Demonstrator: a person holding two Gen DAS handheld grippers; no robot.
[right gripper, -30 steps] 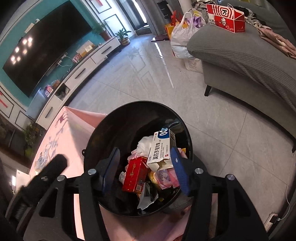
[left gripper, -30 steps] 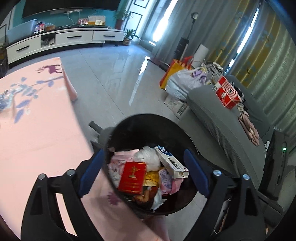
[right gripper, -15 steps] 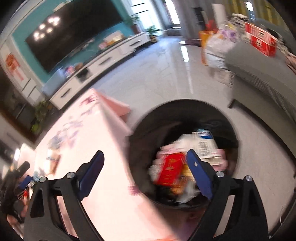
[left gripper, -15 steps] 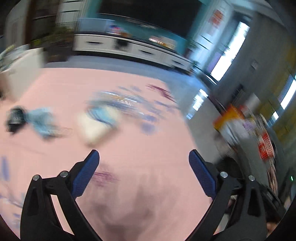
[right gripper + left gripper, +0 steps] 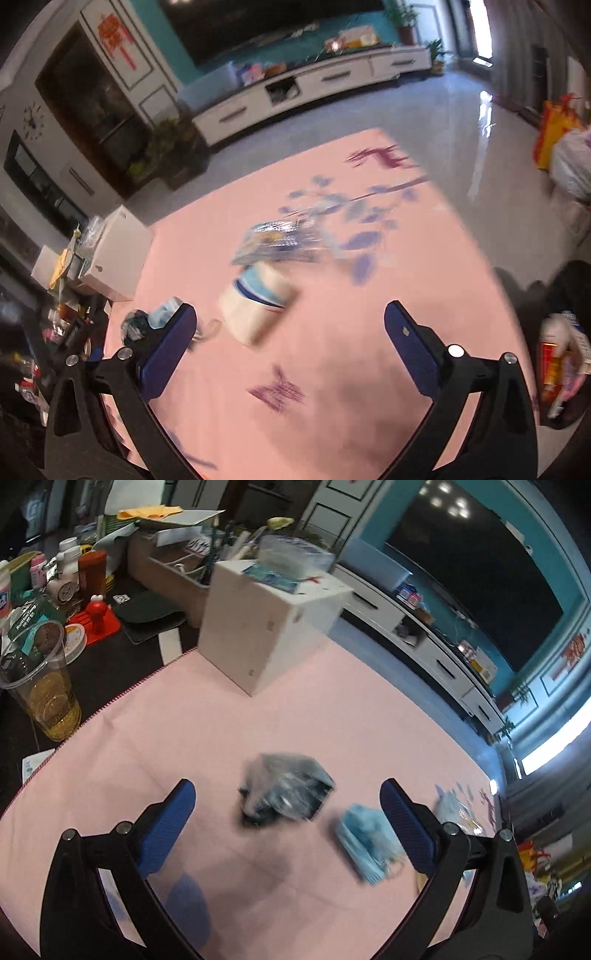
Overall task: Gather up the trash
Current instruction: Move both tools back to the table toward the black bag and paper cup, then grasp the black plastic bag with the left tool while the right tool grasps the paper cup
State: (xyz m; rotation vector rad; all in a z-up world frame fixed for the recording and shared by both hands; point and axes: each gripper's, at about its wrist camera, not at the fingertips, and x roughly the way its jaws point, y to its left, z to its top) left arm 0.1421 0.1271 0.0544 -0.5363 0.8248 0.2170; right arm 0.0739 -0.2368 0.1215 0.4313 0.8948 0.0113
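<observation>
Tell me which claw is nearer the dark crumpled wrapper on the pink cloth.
Left. The left claw hangs open right over the dark crumpled wrapper, which sits between its fingers. From the right claw, the wrapper lies off beyond its left finger.

The left wrist camera is looking steeply down along its fingers at the pink tablecloth (image 5: 314, 716), facing the cluttered far end and the white box (image 5: 266, 627); the right wrist camera is tilting down over the same cloth toward the TV cabinet (image 5: 314, 85); both are sharing the blue mask (image 5: 365, 834) and box.
</observation>
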